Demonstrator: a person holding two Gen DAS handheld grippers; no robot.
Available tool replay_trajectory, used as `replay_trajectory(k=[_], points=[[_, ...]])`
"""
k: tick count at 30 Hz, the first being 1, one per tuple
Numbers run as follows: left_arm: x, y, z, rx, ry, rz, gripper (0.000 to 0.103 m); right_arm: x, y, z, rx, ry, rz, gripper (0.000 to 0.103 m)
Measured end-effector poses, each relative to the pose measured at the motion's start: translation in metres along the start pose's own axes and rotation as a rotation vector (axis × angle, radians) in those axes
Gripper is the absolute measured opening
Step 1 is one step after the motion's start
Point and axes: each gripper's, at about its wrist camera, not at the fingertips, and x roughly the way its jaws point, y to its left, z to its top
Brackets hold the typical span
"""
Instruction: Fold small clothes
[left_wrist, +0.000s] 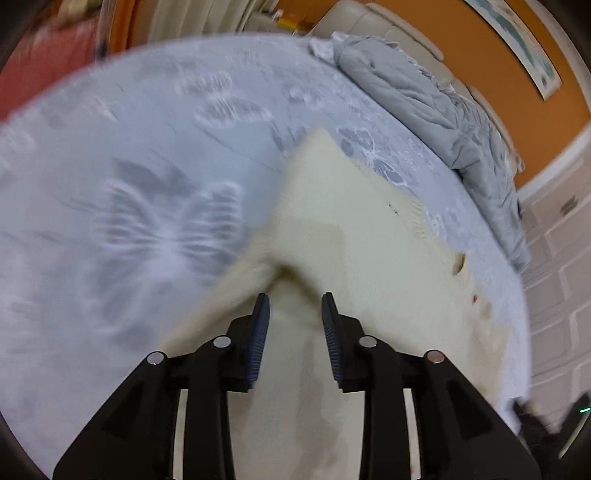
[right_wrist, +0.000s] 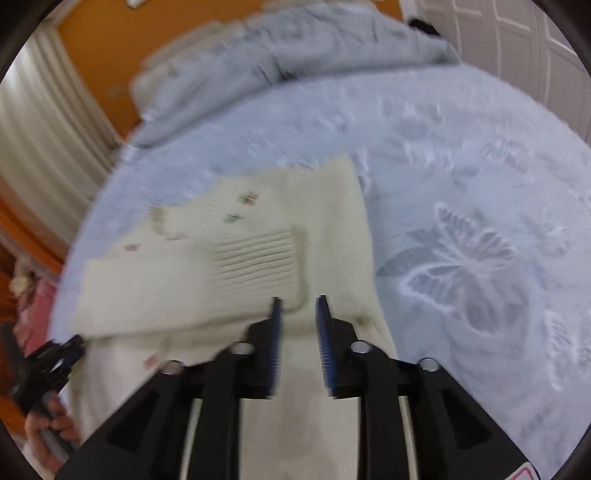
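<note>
The bed (left_wrist: 110, 184) fills most of both wrist views; its pale blue cover carries a grey and white butterfly pattern. A rumpled grey duvet (left_wrist: 424, 96) is bunched along the far edge of the bed, against an orange wall (left_wrist: 491, 74) with a framed picture (left_wrist: 517, 40). White panelled doors (right_wrist: 517, 33) stand beyond the bed in the right wrist view.

The cream knit sweater (left_wrist: 351, 229) lies on the cover, directly under and ahead of both my tools. In the right wrist view it is partly folded: a sleeve with a ribbed cuff (right_wrist: 258, 262) lies across the body, and small coloured motifs show on the knit.

My left gripper (left_wrist: 295, 299) has its jaws apart with a clear gap between the blue pads. Sweater fabric rises in a raised fold just ahead of the tips and fills the background between them; I cannot tell whether the pads touch it.

My right gripper (right_wrist: 298, 301) also has its jaws apart. The cuff corner sits just beside the left fingertip, and plain sweater fabric lies beneath the gap.

In the right wrist view, my left hand and its black tool appear at the lower left edge, beside the sweater. Both views are motion-blurred.
</note>
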Motion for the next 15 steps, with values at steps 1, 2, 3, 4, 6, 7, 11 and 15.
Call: replay_trajectory(k=[1, 2, 3, 4, 6, 7, 11, 15], points=[[-0.012, 0.002, -0.004, 0.031, -0.004, 0.039, 0.037, -0.021, 0.000, -0.012, -0.017, -0.010, -0.017, 0.053], [-0.025, 0.005, -0.009, 0.063, -0.007, 0.080, 0.042, -0.036, -0.002, -0.022, -0.033, -0.016, -0.034, 0.061], [-0.036, 0.008, -0.015, 0.092, -0.010, 0.105, 0.043, -0.049, -0.003, -0.036, -0.052, -0.018, -0.047, 0.062], [-0.050, 0.012, -0.023, 0.130, -0.010, 0.141, 0.044, -0.064, -0.004, -0.056, -0.078, -0.002, -0.068, 0.063], [-0.069, 0.018, -0.039, 0.185, 0.004, 0.206, 0.056, -0.075, -0.007, -0.089, -0.101, 0.047, -0.109, 0.065], [-0.078, 0.022, -0.047, 0.199, 0.017, 0.224, 0.060, -0.083, -0.012, -0.109, -0.104, 0.078, -0.122, 0.066], [-0.108, 0.055, -0.088, 0.146, 0.127, 0.203, 0.090, -0.097, -0.035, -0.174, -0.025, 0.185, -0.122, 0.073], [-0.115, 0.101, -0.131, -0.004, 0.240, 0.147, 0.090, -0.103, -0.043, -0.216, 0.028, 0.253, -0.123, 0.080]])
